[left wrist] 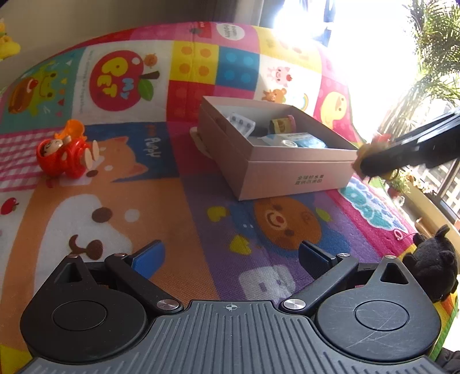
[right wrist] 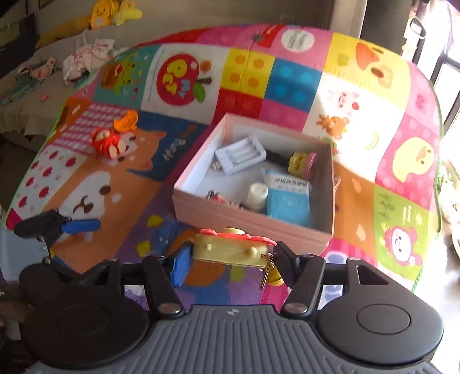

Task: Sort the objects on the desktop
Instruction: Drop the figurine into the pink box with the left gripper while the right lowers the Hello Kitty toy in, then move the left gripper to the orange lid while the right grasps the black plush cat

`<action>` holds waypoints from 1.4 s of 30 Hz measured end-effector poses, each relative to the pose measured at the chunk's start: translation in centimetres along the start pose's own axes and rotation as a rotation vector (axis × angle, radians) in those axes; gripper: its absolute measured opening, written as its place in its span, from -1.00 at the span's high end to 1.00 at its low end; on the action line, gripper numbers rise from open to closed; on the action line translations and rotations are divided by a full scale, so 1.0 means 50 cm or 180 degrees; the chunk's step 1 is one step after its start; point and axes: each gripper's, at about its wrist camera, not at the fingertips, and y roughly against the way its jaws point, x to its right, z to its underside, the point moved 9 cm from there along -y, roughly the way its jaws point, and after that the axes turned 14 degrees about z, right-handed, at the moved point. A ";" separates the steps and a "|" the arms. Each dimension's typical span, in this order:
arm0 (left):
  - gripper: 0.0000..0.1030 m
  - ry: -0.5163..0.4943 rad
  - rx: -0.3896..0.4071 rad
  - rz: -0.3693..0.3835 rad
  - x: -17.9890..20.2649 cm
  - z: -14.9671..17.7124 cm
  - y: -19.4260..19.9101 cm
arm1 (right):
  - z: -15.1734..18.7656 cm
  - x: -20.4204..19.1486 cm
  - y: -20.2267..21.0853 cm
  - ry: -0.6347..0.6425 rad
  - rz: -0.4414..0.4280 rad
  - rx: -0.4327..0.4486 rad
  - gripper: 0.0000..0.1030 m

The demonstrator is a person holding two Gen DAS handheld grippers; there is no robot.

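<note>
Your left gripper (left wrist: 230, 256): wide, empty | your right gripper (right wrist: 230, 256): clamps one yellow toy camera (right wrist: 230, 247) | one pink box (right wrist: 253, 218) | one red doll (left wrist: 64, 155) on mat (left wrist: 172, 207)

Play mat (right wrist: 371, 95): a bright patchwork of cartoon animals, an apple marked "PET" and brick-pattern squares; it covers the surface under everything else
Yellow plush toys (right wrist: 115, 13): lying on a beige surface beyond the mat's far left corner; one more shows at the left edge of the left wrist view (left wrist: 7, 43)
Crumpled cloth (right wrist: 86, 60): pale and patterned, on that same beige surface; just beside the mat's edge
Potted plants (left wrist: 440, 57): green fronds by the bright window; right of the mat
</note>
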 end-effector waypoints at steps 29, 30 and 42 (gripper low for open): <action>-1.00 0.0445 0.0287 -0.0401 -0.132 -0.027 0.030 | -0.053 0.027 -0.091 -0.0485 -0.0102 0.0229 -0.70; -1.00 0.0460 0.0337 -0.0485 -0.148 -0.040 0.033 | -0.031 0.019 -0.076 -0.0418 -0.0142 0.0234 -0.71; -1.00 0.0910 0.0552 -0.1305 -0.372 -0.178 -0.024 | 0.246 0.048 0.021 -0.0001 -0.0126 -0.0037 -1.00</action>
